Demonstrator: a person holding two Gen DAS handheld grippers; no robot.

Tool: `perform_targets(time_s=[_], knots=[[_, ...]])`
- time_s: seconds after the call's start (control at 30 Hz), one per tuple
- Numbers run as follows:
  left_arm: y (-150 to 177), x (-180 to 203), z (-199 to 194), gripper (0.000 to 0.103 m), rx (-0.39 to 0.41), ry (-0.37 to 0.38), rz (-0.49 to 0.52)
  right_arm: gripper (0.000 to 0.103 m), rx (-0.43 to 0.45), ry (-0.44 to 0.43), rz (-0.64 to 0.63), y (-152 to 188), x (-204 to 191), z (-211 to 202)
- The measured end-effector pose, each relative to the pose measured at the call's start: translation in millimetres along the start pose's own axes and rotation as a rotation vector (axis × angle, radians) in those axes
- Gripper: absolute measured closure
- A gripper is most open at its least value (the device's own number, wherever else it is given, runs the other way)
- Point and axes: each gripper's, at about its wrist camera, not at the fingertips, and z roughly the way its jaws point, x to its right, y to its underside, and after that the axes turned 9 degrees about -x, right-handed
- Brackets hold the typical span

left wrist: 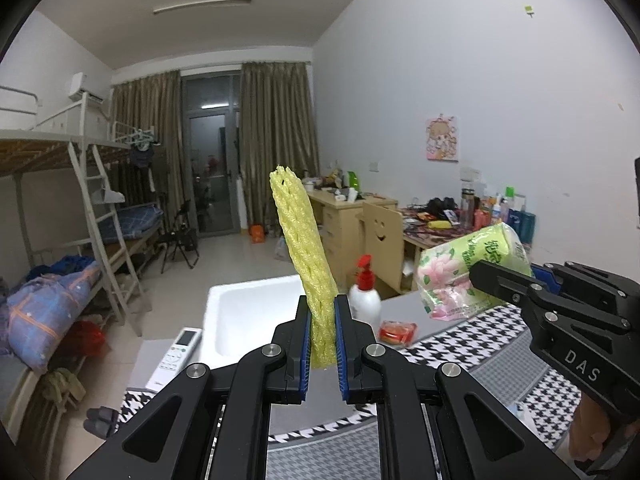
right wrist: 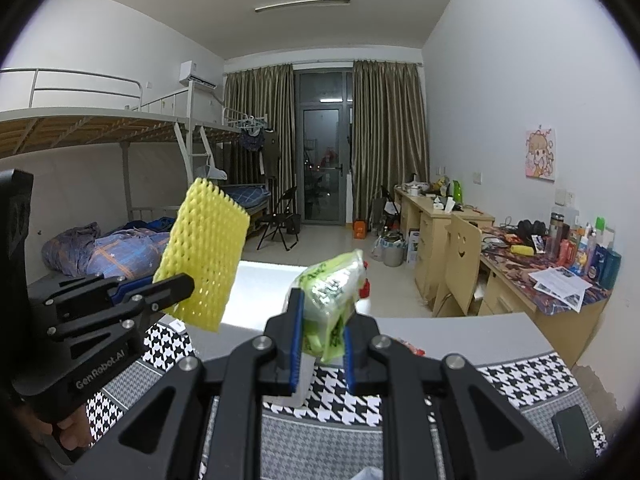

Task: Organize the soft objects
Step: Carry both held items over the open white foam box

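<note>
My left gripper [left wrist: 322,312] is shut on a yellow foam net sleeve [left wrist: 301,240], which stands up edge-on between the blue pads. From the right wrist view the same sleeve [right wrist: 204,254] shows flat-on at the left, pinched by the left gripper [right wrist: 182,290]. My right gripper [right wrist: 320,320] is shut on a green and pink tissue pack [right wrist: 330,296], lifted above the table. In the left wrist view that pack [left wrist: 468,268] hangs at the right, clamped by the right gripper [left wrist: 480,276]. Both loads are held in the air over a houndstooth cloth [left wrist: 496,340].
A white tub [left wrist: 248,320] stands ahead on the table beside a white spray bottle with a red top [left wrist: 364,296]. A red packet [left wrist: 396,330] lies near it, and a remote control [left wrist: 176,358] lies left of the tub. Desks [right wrist: 452,224], a chair and bunk beds fill the room beyond.
</note>
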Motion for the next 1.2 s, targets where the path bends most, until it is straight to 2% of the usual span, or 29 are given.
perform_targets(time_s=[0.33,0.53,1.2], knots=[[-10,-14,11,0.091,0.004,-0.059,-0.048,0.083,0.029,0.011,-0.028,-8,-10,14],[-16,-17,20,0.091,-0.007,-0.085,-0.052,0.083,0.016,-0.004,-0.037,-15,-12,20],[-27,-36,60,0.091,-0.058,-0.098,-0.077,0.083,-0.044,-0.031,-0.054,-29,-15,62]])
